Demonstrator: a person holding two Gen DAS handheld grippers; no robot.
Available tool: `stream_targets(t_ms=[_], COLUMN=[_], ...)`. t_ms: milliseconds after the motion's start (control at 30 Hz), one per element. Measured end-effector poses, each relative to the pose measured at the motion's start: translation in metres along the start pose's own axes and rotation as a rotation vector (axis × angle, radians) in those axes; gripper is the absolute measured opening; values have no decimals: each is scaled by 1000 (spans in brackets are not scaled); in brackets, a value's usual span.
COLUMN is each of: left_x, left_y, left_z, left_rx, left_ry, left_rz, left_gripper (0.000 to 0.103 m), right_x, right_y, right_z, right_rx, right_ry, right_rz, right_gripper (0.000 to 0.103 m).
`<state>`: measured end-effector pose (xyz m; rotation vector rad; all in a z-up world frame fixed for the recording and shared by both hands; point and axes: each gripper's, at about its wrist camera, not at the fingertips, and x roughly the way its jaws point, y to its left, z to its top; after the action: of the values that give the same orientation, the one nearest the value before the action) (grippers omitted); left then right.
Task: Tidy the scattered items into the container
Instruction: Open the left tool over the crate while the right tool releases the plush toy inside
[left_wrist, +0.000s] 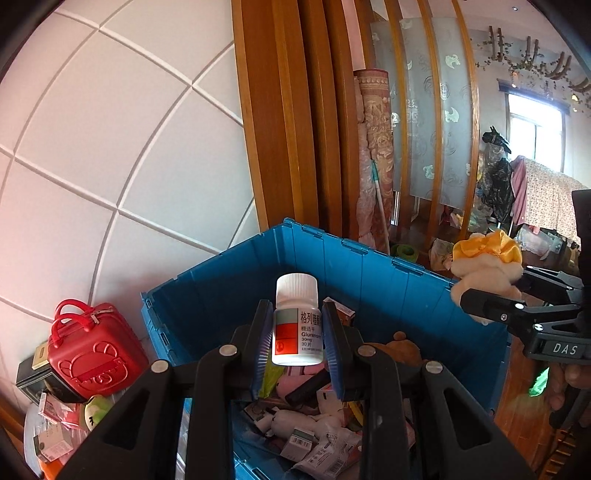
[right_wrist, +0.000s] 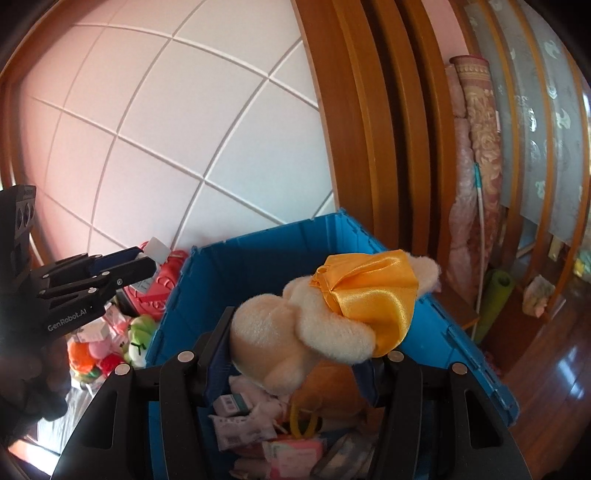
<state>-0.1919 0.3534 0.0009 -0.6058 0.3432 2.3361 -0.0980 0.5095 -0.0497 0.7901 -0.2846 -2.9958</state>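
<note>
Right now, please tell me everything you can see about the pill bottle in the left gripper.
The pill bottle is small, white, apparently plastic, with a ribbed white screw cap, closed. Its label has grey and red blocks, Chinese text, "30mg". It stands upright, clamped at the body between the left gripper's blue pads, held in the air above the blue bin. Only the pads touch it.

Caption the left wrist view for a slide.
Left gripper holds a pill bottle over the blue bin.

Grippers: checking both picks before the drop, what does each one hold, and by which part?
Left gripper: pill bottle, by its labelled body. Right gripper: plush toy, by its body.
</note>
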Motion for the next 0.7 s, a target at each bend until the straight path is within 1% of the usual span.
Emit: stream_targets(t_ms=[33,67,100,133,167,200,267,300,367,433,567,700], left_x=[-1,-1,1,4,4,2,-2,-3,-5,-9,-19,-38], left_y=[1,3,4,3,4,5,9,10,12,17,37,61], left_z=[1,2,2,2,1,-1,-5,-6,-10,-15,-27,-42], left_rx=[-11,-26,-30,-28,-32,-43,-57,-58,-44,-49,-96,-144], left_ry=[-4,-4,13,36,38,25,26,29,49,66,100,116], left_rz=[-11,-29,-41,-43,-34,-24,-17,3,74,118,196,247], left_gripper=[27,29,39,76,99,99,99,99,99,99,99,99], right_x=[0,0,-1,-1,-2,-3,-3,-3,-2,-1,0,5], right_y=[0,0,0,1,1,2,3,4,8,14,37,66], right_z=[1,2,3,4,5,6,8,8,9,10,13,13], right_rx=[-1,-3,-3,-4,-5,-6,-7,-10,-12,-15,-40,-65], right_ry=[-2,-5,-13,-20,-29,-40,-42,-42,-42,-39,-28,-8], right_rz=[1,5,9,12,8,1,7,10,16,30,56,80], right_gripper=[56,60,70,80,102,103,103,103,103,103,103,103])
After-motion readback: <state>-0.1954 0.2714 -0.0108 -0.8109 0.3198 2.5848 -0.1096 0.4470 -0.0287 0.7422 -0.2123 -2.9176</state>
